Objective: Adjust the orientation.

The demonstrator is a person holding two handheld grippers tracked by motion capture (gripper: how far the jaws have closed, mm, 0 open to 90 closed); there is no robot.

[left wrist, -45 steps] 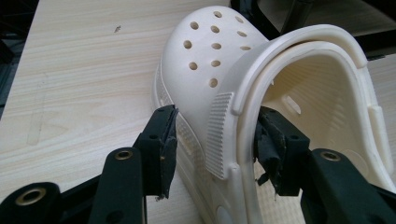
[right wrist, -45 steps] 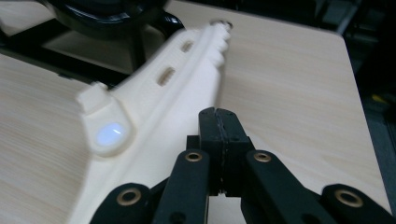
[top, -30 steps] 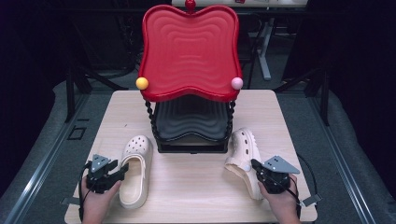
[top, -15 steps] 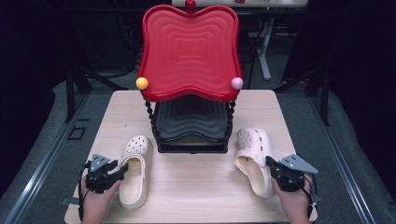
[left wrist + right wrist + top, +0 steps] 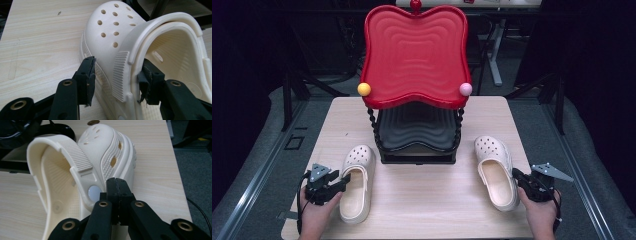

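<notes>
Two cream clogs lie on the wooden table (image 5: 427, 205), toes pointing away from me. The left clog (image 5: 357, 182) (image 5: 110, 27) has my left gripper (image 5: 343, 180) (image 5: 116, 77) clamped across its left side wall and strap, one jaw outside and one inside the shoe. The right clog (image 5: 496, 170) (image 5: 105, 147) lies straight. My right gripper (image 5: 518, 176) (image 5: 116, 182) is shut with nothing in it, its tips resting against the clog's outer side beside the strap rivet.
A two-tier rack stands at the table's middle back, with a red wavy tray (image 5: 414, 55) on top and a black tray (image 5: 417, 127) beneath. Its black base (image 5: 417, 157) sits between the two clogs. Dark floor surrounds the table.
The right clog has slid to the right and turned from a slant to toe-forward, and my right gripper has moved right with it. The left gripper and left clog have stayed put.
</notes>
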